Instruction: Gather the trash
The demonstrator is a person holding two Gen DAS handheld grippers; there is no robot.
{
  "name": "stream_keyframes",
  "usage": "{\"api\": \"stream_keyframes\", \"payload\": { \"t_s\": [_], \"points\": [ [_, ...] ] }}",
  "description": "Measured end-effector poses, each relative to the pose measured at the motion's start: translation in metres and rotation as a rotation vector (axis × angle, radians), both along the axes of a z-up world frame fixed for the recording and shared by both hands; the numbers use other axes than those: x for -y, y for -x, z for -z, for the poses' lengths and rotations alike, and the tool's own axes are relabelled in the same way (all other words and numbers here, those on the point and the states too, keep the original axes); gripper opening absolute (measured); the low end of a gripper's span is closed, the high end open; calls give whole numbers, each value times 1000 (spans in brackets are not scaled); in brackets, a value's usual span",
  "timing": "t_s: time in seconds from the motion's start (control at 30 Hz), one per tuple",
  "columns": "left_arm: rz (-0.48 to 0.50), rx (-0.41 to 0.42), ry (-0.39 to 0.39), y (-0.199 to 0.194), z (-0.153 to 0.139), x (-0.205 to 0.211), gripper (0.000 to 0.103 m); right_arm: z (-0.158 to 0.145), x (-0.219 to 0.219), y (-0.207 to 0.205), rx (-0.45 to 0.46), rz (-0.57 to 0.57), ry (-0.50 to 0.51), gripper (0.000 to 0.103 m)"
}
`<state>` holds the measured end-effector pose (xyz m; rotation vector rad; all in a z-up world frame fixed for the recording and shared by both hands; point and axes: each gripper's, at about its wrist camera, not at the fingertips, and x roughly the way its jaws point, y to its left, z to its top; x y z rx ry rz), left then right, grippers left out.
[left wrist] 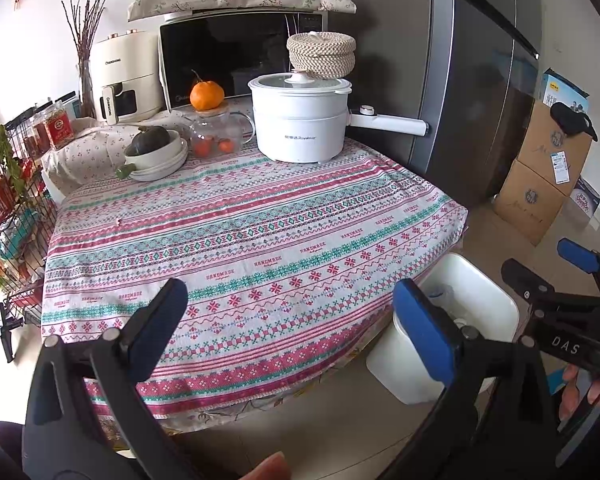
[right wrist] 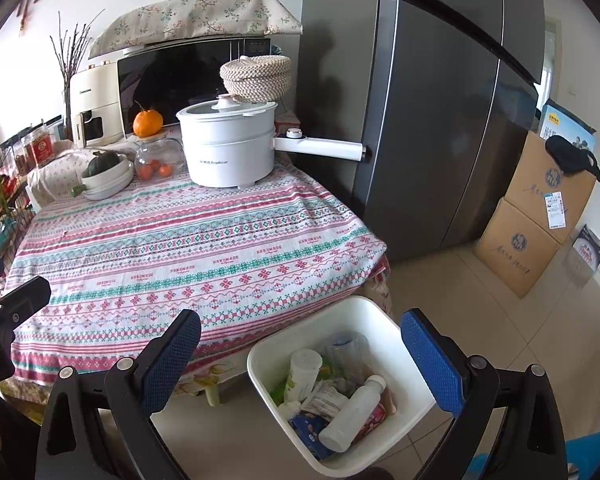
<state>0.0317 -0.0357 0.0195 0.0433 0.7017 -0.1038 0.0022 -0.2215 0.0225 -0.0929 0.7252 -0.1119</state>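
White plastic trash bin (right wrist: 384, 324) (full of bottles, wrappers) sits on floor under right gripper (right wrist: 300, 360); left gripper (left wrist: 290, 320) over worktop; both fingers spread wide, holding nothing.

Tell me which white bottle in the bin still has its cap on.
The smooth white bottle nearest the camera, capped end pointing up-right. The green-labelled one behind it shows an open mouth.
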Motion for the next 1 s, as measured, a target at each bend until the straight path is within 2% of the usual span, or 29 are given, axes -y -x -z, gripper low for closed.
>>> {"api": "stream_keyframes", "payload": {
  "t_s": [1.0],
  "points": [
    [0, -17, 13, 2, 4, -1, 102, 0, -5, 3, -1, 16, -1, 101]
  ]
}}
